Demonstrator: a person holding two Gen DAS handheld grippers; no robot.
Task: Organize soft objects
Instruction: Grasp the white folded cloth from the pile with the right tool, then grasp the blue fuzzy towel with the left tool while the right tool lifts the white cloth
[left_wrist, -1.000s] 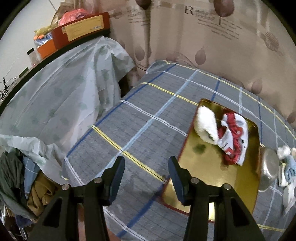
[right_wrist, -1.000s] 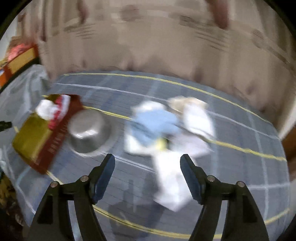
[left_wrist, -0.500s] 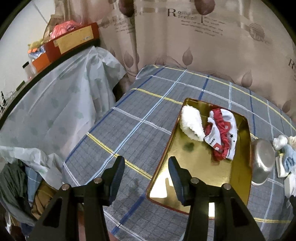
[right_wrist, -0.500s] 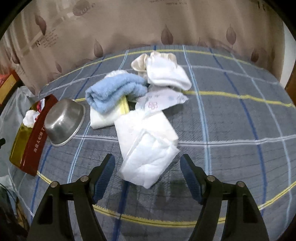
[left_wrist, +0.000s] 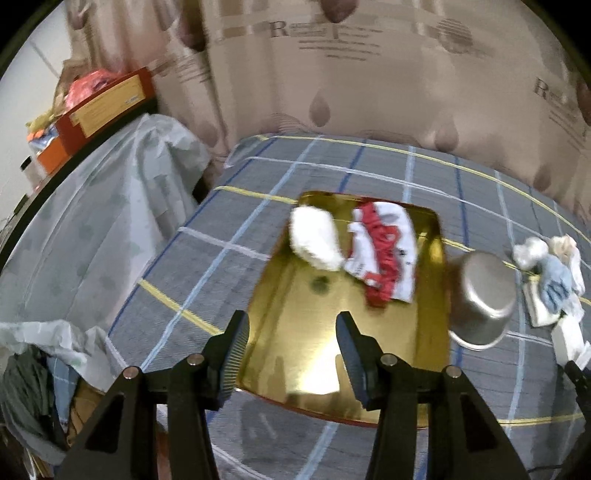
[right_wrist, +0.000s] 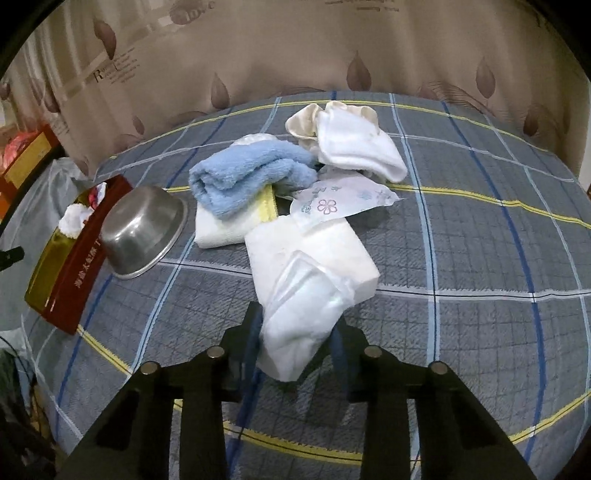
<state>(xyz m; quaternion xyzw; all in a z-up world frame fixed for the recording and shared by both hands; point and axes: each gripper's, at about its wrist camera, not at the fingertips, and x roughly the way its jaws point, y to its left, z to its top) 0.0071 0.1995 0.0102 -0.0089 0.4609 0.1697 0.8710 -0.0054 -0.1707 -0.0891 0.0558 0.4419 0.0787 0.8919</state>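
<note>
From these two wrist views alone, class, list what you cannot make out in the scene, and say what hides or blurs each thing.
- Left wrist view: the print on the red and white cloth in the gold tray is smeared by motion blur.
- Right wrist view: the near end of the white plastic-wrapped pack is hidden by the closing right gripper.
- Right wrist view: what lies under the blue towel is covered.
- Right wrist view: the steel bowl hides part of the tray.

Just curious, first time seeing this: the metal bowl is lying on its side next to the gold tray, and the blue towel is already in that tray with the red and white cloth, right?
Not quite. The blue towel is not in the gold tray; it lies on the checked cloth in the pile beyond the metal bowl, as the right wrist view shows. The rest holds: the red and white cloth is in the tray.
</note>
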